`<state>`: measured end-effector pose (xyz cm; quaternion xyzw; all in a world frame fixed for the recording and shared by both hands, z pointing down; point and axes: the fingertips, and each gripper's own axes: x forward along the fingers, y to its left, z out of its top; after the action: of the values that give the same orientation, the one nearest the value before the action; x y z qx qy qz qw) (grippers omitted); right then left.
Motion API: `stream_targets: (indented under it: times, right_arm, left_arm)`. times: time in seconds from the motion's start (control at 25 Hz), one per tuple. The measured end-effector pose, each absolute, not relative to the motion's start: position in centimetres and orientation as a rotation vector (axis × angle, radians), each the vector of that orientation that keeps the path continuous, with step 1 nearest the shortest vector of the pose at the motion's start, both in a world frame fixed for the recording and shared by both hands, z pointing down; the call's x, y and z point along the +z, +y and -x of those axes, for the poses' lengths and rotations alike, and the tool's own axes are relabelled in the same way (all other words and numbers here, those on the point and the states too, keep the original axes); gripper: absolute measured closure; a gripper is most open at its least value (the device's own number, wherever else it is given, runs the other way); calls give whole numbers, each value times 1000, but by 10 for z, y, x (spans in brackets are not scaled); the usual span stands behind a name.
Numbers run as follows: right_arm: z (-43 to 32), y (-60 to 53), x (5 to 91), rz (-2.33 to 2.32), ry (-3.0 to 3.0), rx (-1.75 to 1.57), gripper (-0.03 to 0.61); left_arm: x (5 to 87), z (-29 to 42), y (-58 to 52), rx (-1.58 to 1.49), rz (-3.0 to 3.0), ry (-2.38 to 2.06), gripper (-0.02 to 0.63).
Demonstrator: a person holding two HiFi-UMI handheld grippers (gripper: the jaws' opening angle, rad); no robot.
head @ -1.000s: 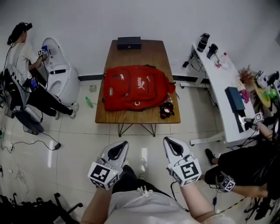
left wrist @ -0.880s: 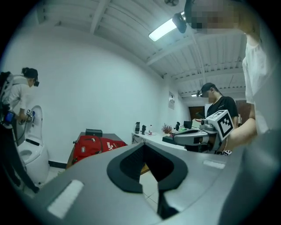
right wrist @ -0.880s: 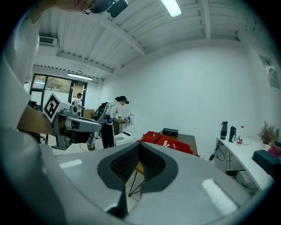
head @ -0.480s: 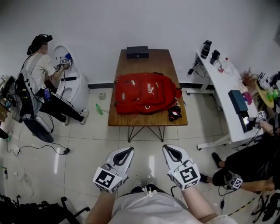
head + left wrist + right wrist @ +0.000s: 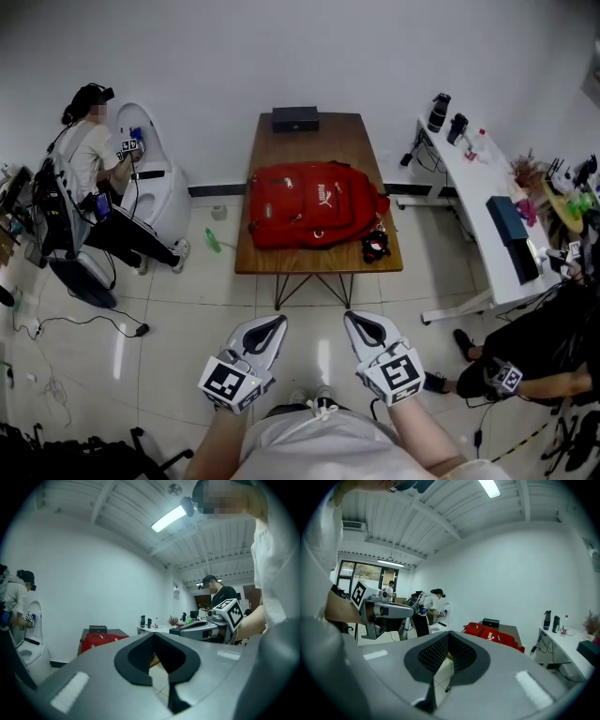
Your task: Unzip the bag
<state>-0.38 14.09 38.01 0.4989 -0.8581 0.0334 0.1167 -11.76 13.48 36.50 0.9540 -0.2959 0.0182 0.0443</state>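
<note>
A red backpack [image 5: 314,204] lies flat on a wooden table [image 5: 319,262] across the tiled floor, well ahead of me. It also shows small in the left gripper view [image 5: 101,639] and the right gripper view [image 5: 494,633]. My left gripper [image 5: 272,322] and right gripper [image 5: 361,319] are held side by side in front of my body, far short of the table. Both point toward it with jaws shut and nothing between them, as the left gripper view [image 5: 153,635] and right gripper view [image 5: 449,634] show.
A black box [image 5: 294,118] sits at the table's far end, and a small black-and-red item [image 5: 376,246] at its front right corner. A white desk [image 5: 478,187] with a seated person stands right. A person at a white machine [image 5: 150,178] is left. A green bottle [image 5: 214,240] lies on the floor.
Both grippers have drifted a little while staying shut. The head view has swung, so the table and bag now sit further right in it.
</note>
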Motion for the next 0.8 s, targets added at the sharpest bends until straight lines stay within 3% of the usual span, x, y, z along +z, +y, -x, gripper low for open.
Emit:
stream_targets:
  times: [0.8]
  right_arm:
    - [0, 137, 379, -1462, -2535, 101, 572]
  left_arm:
    - [372, 105, 128, 53, -2906, -896, 607]
